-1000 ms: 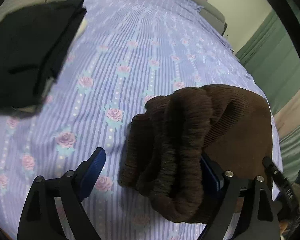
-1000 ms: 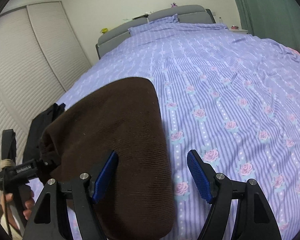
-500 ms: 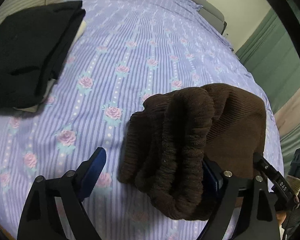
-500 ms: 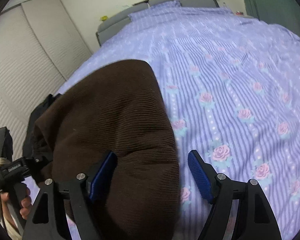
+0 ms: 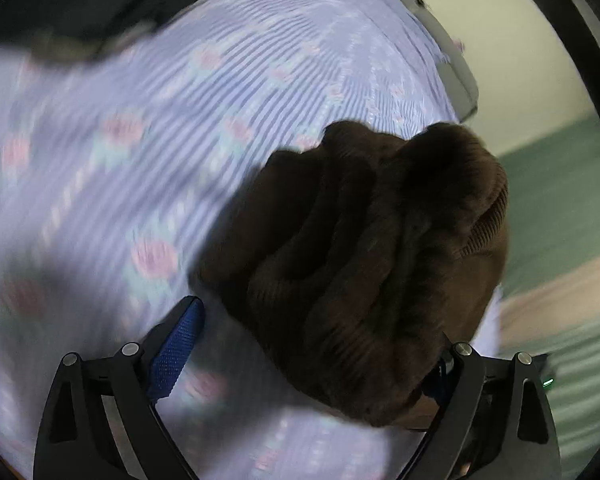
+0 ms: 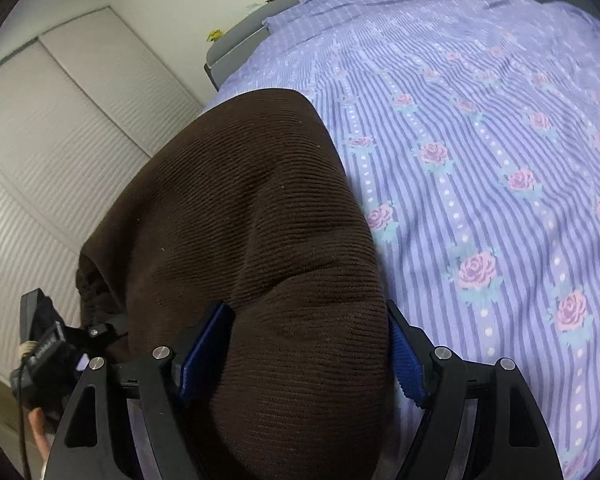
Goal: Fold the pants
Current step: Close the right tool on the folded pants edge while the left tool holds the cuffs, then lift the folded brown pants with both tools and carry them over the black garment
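The pants (image 6: 256,240) lie on the bed (image 6: 500,152) near its left side in the right wrist view, with the bare bedspread spreading to their right and onward to the headboard (image 6: 236,46) at the far end. Left of the bed stand the closet doors (image 6: 60,128). The right gripper (image 6: 304,356) sits over the near end of the pants, cloth bulging between its fingers. In the left wrist view the bunched pants (image 5: 364,264) lie to the right, against that gripper's right finger; the left gripper (image 5: 312,364) straddles their edge. At far left lies what seems a dark garment (image 5: 72,4), blurred.
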A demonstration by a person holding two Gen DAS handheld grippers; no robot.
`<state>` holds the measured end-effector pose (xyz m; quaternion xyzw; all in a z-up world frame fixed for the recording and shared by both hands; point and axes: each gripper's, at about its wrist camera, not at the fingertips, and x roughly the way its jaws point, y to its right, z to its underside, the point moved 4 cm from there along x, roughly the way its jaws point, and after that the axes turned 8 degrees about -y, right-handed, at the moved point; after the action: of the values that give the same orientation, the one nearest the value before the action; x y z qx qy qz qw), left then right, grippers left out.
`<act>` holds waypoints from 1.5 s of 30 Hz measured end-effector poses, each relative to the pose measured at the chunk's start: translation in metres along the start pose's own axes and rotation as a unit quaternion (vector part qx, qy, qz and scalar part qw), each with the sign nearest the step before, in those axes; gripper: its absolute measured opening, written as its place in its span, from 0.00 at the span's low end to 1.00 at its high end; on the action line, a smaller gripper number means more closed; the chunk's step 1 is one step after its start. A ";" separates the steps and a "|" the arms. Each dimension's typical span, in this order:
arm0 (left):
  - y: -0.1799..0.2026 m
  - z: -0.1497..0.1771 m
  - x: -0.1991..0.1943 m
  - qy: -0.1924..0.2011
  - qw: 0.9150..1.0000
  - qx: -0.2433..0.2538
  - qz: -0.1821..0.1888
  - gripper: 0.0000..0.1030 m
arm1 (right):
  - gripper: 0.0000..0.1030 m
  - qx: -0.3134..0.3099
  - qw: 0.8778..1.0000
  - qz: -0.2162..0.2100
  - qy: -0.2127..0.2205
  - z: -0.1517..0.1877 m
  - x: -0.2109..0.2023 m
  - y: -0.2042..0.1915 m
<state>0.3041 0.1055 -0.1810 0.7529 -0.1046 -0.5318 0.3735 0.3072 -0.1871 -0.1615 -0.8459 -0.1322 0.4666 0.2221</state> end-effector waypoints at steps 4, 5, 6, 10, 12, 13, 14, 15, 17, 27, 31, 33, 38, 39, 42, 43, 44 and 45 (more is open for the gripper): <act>-0.004 -0.003 0.005 0.020 1.000 -0.002 0.016 0.95 | 0.73 -0.004 1.000 0.000 0.002 0.000 0.004 0.001; -0.002 -0.005 0.006 0.024 1.000 0.003 0.016 0.95 | 0.73 -0.005 1.000 0.000 0.002 0.000 0.004 0.001; 0.000 -0.009 0.007 0.029 0.999 0.011 0.016 0.95 | 0.73 -0.006 1.000 0.000 0.002 0.002 0.002 -0.004; 0.003 -0.025 0.017 0.041 0.999 0.019 0.027 0.98 | 0.73 -0.009 1.000 0.000 0.003 -0.003 0.009 -0.008; 0.004 -0.031 0.022 0.046 0.998 0.019 0.035 0.99 | 0.74 -0.007 1.000 -0.002 0.003 -0.008 0.011 -0.007; 0.005 -0.032 0.024 0.050 0.998 0.019 0.036 0.99 | 0.75 -0.004 1.000 -0.005 0.002 -0.011 0.012 -0.008; 0.006 -0.033 0.025 0.054 0.998 0.020 0.038 0.99 | 0.75 -0.001 1.000 -0.011 0.002 -0.011 0.014 -0.007; 0.007 -0.033 0.026 0.058 0.997 0.020 0.039 0.98 | 0.75 0.002 1.000 -0.016 0.001 -0.012 0.015 -0.006; 0.008 -0.033 0.026 0.061 0.997 0.019 0.045 0.89 | 0.76 0.006 1.000 -0.022 -0.003 -0.015 0.017 -0.005; 0.046 -0.023 -0.008 0.071 0.995 0.070 0.017 0.54 | 0.40 -0.012 1.000 -0.014 0.017 -0.023 -0.019 -0.037; 0.064 -0.020 -0.026 0.084 0.992 0.094 0.019 0.53 | 0.37 -0.026 0.999 -0.018 0.039 -0.021 -0.047 -0.051; 0.070 -0.011 -0.041 0.093 0.990 0.106 0.023 0.53 | 0.37 -0.038 0.998 -0.017 0.057 -0.016 -0.065 -0.060; 0.084 0.011 -0.079 0.119 0.983 0.134 0.034 0.53 | 0.37 -0.064 0.993 -0.022 0.094 -0.005 -0.108 -0.082; 0.088 0.015 -0.086 0.124 0.982 0.141 0.036 0.53 | 0.37 -0.066 0.993 -0.024 0.099 -0.003 -0.114 -0.086; 0.097 0.025 -0.107 0.140 0.977 0.158 0.041 0.53 | 0.37 -0.075 0.990 -0.028 0.117 0.001 -0.133 -0.100; 0.099 0.028 -0.113 0.146 0.975 0.164 0.042 0.53 | 0.37 -0.079 0.989 -0.030 0.124 0.003 -0.138 -0.104; 0.100 0.031 -0.119 0.151 0.973 0.168 0.043 0.53 | 0.37 -0.083 0.987 -0.032 0.131 0.006 -0.145 -0.109; 0.102 0.033 -0.124 0.156 0.971 0.174 0.043 0.53 | 0.37 -0.085 0.986 -0.035 0.136 0.009 -0.149 -0.112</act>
<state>0.2481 0.0880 -0.0273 0.8747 -0.1681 -0.3649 0.2712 0.2185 -0.1519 -0.0006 -0.9122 -0.1691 0.3261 0.1814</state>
